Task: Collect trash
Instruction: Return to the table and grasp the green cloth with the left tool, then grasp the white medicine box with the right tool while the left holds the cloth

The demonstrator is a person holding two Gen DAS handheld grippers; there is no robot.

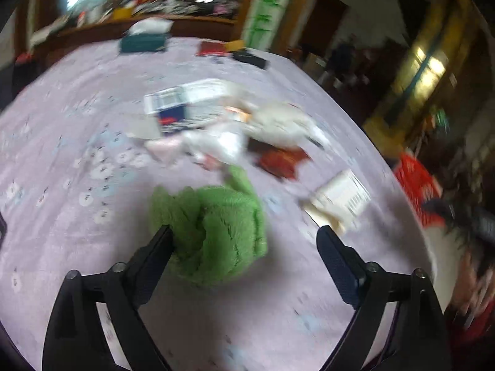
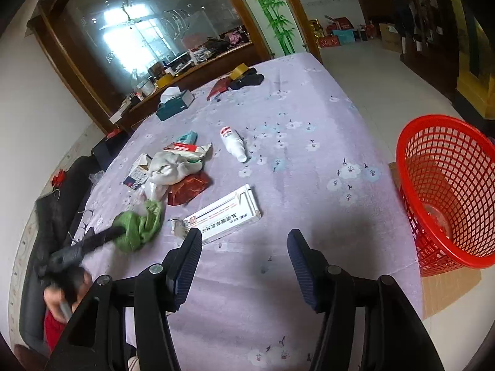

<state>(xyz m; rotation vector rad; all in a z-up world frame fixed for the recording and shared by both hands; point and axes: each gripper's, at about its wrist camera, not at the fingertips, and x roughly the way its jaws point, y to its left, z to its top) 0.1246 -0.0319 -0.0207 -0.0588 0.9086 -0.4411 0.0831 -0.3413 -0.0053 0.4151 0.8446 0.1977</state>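
On the left, left gripper (image 1: 244, 232) spread wide over the lilac table (image 2: 309, 117), one finger touching a green cloth (image 1: 213, 232), nothing clamped. Mid-table, a trash heap: white rag (image 2: 168, 167), red wrapper (image 2: 188, 190), long box (image 2: 225, 216), white bottle (image 2: 233, 143). Right gripper (image 2: 244, 244) open and empty above the cloth-covered top; red basket (image 2: 445, 191) off the right edge.
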